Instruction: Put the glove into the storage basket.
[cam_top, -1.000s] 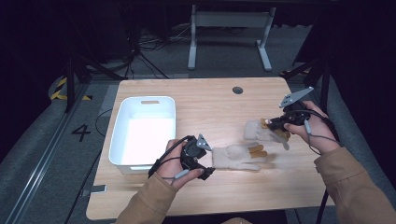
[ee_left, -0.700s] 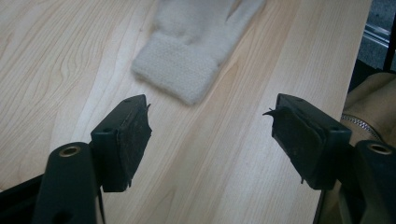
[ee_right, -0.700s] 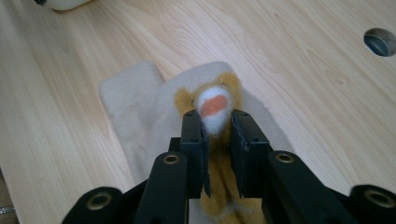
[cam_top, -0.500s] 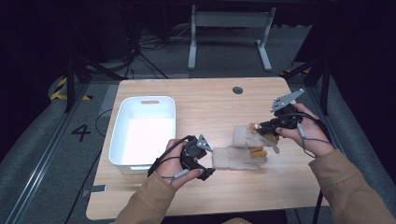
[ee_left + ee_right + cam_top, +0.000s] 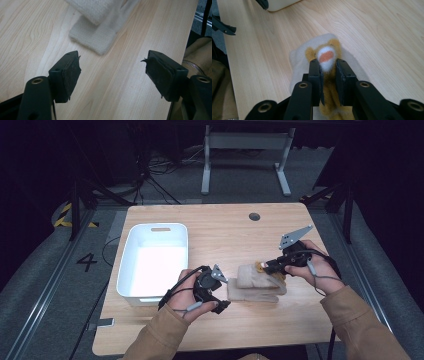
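A cream knitted cloth [image 5: 252, 284] lies folded on the wooden table [image 5: 215, 235], with a yellow and orange plush patch [image 5: 326, 57] at its upper end. My right gripper [image 5: 269, 267] is shut on that patch [image 5: 260, 266], and its jaws pinch the yellow fabric from both sides just above the cream layer [image 5: 298, 58]. At the cloth's left end my left gripper [image 5: 223, 293] rests low over the table, open. In the left gripper view the cloth's corner [image 5: 97, 37] lies ahead of the gripper [image 5: 112, 72], with bare wood between the jaws.
A white plastic bin [image 5: 152, 261] stands on the table's left part, close to my left hand; its corner [image 5: 280, 4] shows in the right gripper view. A round cable hole [image 5: 254, 216] sits near the far edge. A metal stand [image 5: 245, 142] is on the floor beyond.
My right gripper has come left and down with the cloth's plush end, laying it over the rest, so the cloth is now shorter and doubled. The left gripper stayed put.
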`<state>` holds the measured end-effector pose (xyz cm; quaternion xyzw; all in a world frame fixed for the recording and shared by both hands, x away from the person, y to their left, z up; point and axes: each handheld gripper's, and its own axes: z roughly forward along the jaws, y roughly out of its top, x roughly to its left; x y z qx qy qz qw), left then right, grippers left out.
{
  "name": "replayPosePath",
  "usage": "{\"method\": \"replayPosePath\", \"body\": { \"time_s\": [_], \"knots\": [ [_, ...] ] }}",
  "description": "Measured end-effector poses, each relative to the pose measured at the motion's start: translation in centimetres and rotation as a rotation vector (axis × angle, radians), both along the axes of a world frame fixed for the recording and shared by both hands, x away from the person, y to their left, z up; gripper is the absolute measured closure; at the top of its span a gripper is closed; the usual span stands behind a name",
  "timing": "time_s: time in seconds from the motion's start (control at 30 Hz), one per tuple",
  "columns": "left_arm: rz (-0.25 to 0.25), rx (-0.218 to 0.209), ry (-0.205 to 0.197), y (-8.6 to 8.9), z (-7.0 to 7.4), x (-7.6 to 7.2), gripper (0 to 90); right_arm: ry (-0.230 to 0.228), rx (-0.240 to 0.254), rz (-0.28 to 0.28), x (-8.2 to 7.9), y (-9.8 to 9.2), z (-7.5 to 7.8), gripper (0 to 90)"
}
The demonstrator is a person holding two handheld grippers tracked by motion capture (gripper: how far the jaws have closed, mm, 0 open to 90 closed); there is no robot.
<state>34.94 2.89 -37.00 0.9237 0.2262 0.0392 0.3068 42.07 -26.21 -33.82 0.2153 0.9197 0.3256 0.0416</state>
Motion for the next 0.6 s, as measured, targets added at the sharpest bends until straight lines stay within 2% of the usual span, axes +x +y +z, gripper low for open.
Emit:
{"method": "replayPosePath", "body": {
  "time_s": [0.17, 0.33, 0.53, 0.6],
  "knots": [
    [0.005, 0.003, 0.002, 0.0, -0.1, 0.0, 28.2, 0.016, 0.038, 0.015, -0.2, 0.6, -1.2, 76.4],
    [-0.013, 0.001, 0.004, -0.2, -0.1, -0.1, 28.3, 0.027, 0.05, 0.022, -0.3, 0.9, -1.8, 76.4],
    [-0.009, 0.003, 0.002, -0.2, -0.1, -0.1, 28.2, 0.055, 0.09, 0.032, -0.3, 1.0, -3.0, 76.3],
    [-0.014, 0.0, 0.003, -0.2, -0.1, -0.1, 28.2, 0.058, 0.09, 0.032, -0.3, 1.0, -3.1, 76.3]
  ]
}}
